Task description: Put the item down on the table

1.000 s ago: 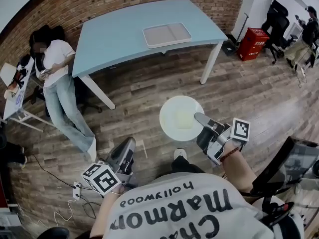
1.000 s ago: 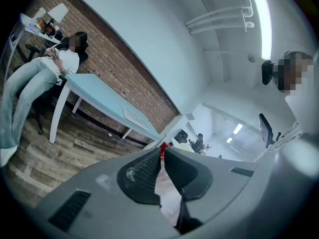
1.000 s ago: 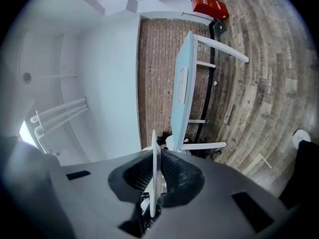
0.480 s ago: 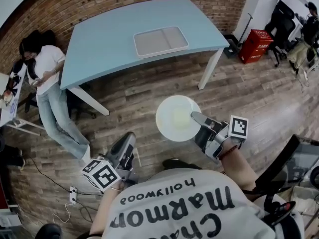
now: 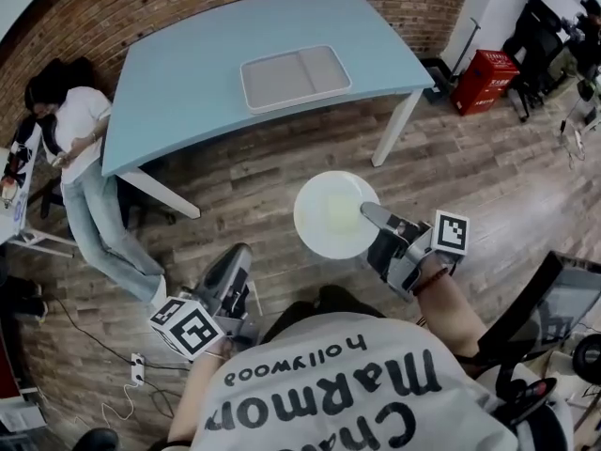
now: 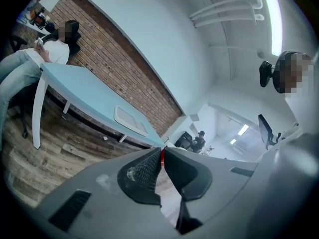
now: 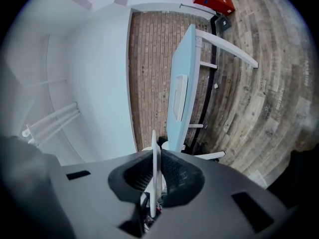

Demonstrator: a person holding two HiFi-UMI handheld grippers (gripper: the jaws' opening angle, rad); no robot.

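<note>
A round white plate [image 5: 335,213] hangs level above the wooden floor, held by its near right rim in my right gripper [image 5: 371,213]. In the right gripper view the plate [image 7: 155,173] shows edge-on, pinched between the two dark pads. My left gripper [image 5: 235,269] is low at the left, its jaws closed together with nothing between them, as the left gripper view [image 6: 162,156] shows. The light blue table [image 5: 188,73] stands ahead, beyond the plate, with a grey tray [image 5: 294,76] on its top.
A person in a white shirt and jeans [image 5: 80,172] sits at the table's left end. A red crate [image 5: 491,81] and black chairs stand at the far right. A white table leg [image 5: 392,130] reaches the floor just beyond the plate. A dark chair back [image 5: 531,308] is near my right.
The table and tray have come closer and shifted left in the head view. The plate stays held in my right gripper; both grippers keep their places relative to my body.
</note>
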